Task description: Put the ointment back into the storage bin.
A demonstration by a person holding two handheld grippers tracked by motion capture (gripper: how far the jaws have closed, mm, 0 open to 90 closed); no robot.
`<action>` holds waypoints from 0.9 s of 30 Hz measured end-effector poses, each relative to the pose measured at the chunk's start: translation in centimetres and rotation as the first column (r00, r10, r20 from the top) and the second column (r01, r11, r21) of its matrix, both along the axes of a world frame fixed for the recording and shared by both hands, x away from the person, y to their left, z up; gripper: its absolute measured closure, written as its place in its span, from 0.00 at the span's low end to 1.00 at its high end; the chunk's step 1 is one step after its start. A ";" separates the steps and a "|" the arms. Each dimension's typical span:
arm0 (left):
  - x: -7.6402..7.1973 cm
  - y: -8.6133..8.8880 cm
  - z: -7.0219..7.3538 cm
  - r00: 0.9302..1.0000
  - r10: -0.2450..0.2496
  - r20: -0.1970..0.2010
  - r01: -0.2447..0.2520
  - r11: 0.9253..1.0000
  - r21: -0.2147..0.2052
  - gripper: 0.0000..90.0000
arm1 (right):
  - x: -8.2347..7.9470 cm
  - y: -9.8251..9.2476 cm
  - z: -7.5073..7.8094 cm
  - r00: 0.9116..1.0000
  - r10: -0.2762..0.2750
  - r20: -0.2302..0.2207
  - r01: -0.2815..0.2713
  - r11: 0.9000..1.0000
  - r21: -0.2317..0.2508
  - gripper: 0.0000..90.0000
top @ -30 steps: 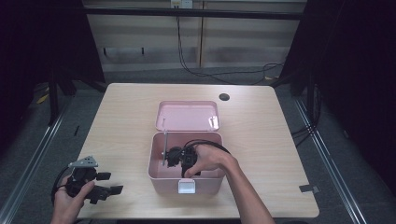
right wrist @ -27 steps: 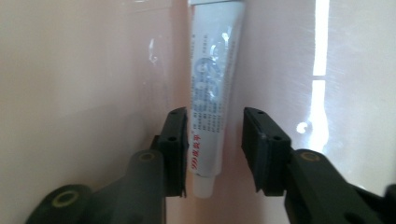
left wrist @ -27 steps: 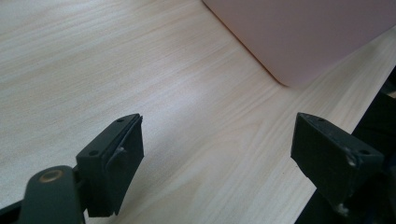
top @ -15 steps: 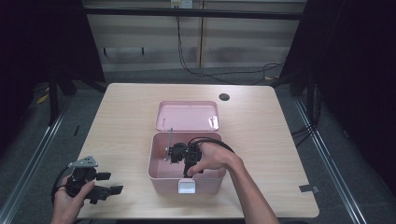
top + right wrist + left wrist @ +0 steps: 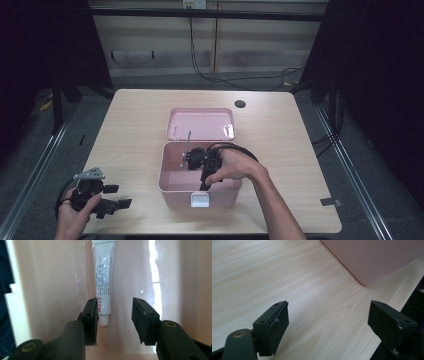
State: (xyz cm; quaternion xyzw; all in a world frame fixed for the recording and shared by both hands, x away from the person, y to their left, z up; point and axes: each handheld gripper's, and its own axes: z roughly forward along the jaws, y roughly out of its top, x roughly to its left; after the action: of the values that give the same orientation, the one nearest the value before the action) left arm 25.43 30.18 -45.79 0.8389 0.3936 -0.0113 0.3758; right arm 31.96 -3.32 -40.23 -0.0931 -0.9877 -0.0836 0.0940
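A pink box (image 5: 175,192) stands uncovered on the wooden table, its lid (image 5: 200,124) lying flat just behind it. My right gripper (image 5: 196,161) points down into the box. In the right gripper view a white tube (image 5: 103,277) with blue and red print lies on the box floor (image 5: 135,270), its cap toward the jaws. The right gripper (image 5: 114,315) hovers above it, its jaws just having been opening, with no pad touching the tube. My left gripper (image 5: 119,196) rests at the table's front left corner, open; in its own view the left gripper (image 5: 328,320) has bare wood between its jaws.
A clear wrapper (image 5: 81,282) lies beside the tube in the box. The box's corner (image 5: 377,257) sits beyond the left gripper. A dark round hole (image 5: 240,104) marks the table's far side. The table edge runs close under the left hand.
The right hand and its gripper have lifted slightly inside the box. The left hand has kept still.
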 end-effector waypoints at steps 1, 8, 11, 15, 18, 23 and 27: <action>0.0 0.0 0.0 1.000 0.001 0.000 -0.001 1.000 -0.001 0.19 | 0.0 0.0 0.0 1.000 0.000 0.000 0.000 1.000 0.000 0.63; 0.0 0.0 -0.1 1.000 0.004 -0.002 -0.004 1.000 0.001 0.19 | 0.0 -0.9 0.9 1.000 -0.017 0.019 0.017 1.000 -0.002 0.63; 0.0 -0.1 -0.1 1.000 0.008 0.000 -0.008 1.000 0.003 0.19 | -0.1 -1.1 1.4 0.999 -0.021 0.030 0.021 1.000 0.009 0.62; 0.0 0.0 -0.1 1.000 0.007 0.001 -0.007 1.000 0.004 0.19 | -0.3 -1.5 2.3 0.998 -0.034 0.044 0.034 0.999 0.021 0.61; 0.0 0.0 -0.1 1.000 0.007 0.000 -0.007 1.000 0.003 0.19 | -0.5 -1.8 2.9 0.997 -0.046 0.061 0.045 0.999 0.021 0.59; 0.0 0.0 -0.1 1.000 0.006 0.000 -0.006 1.000 0.002 0.19 | -0.7 -2.0 3.2 0.994 -0.065 0.086 0.064 0.998 0.014 0.56; 0.0 0.0 0.0 1.000 0.002 -0.003 -0.002 1.000 0.001 0.19 | -1.1 -2.3 3.5 0.993 -0.077 0.094 0.076 0.997 0.015 0.56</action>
State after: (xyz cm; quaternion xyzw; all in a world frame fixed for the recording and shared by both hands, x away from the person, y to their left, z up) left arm 25.45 30.18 -45.83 0.8385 0.3951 -0.0120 0.3750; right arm 30.88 -5.65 -36.76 -0.1261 -0.9863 -0.0968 0.0443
